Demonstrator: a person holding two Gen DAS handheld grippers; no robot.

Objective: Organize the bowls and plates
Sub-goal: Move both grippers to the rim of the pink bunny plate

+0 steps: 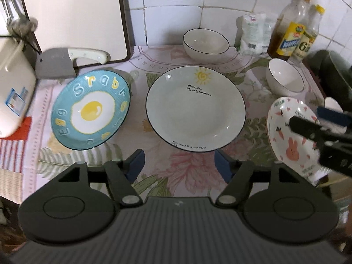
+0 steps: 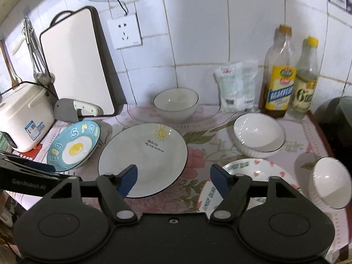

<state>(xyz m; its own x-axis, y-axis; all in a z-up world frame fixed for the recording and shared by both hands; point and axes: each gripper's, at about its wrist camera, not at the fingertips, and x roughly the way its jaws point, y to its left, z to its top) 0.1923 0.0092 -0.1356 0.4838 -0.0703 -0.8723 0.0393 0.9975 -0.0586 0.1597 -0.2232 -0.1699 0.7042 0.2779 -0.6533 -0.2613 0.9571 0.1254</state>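
Observation:
On the floral cloth lie a blue fried-egg plate [image 1: 90, 110] [image 2: 73, 146] at left, a white sun-print plate [image 1: 195, 107] [image 2: 143, 159] in the middle and a rabbit-print plate [image 1: 292, 136] [image 2: 248, 176] at right. White bowls stand behind: one by the wall [image 1: 205, 41] [image 2: 176, 104], one at right [image 1: 285, 78] [image 2: 258, 135], and a third [image 2: 331, 181] at far right. My left gripper [image 1: 179, 165] hangs open above the cloth, just in front of the sun plate. My right gripper [image 2: 173, 179] is open too, between the sun plate and the rabbit plate. Neither holds anything.
A cutting board [image 2: 79, 66] leans on the tiled wall, with a cleaver [image 1: 66, 60] at its foot. A white appliance [image 2: 24, 116] stands at far left. Two bottles [image 2: 277, 77] and a white bag [image 2: 238, 87] crowd the back right corner. A dark pot [image 2: 338, 118] sits past the cloth's right edge.

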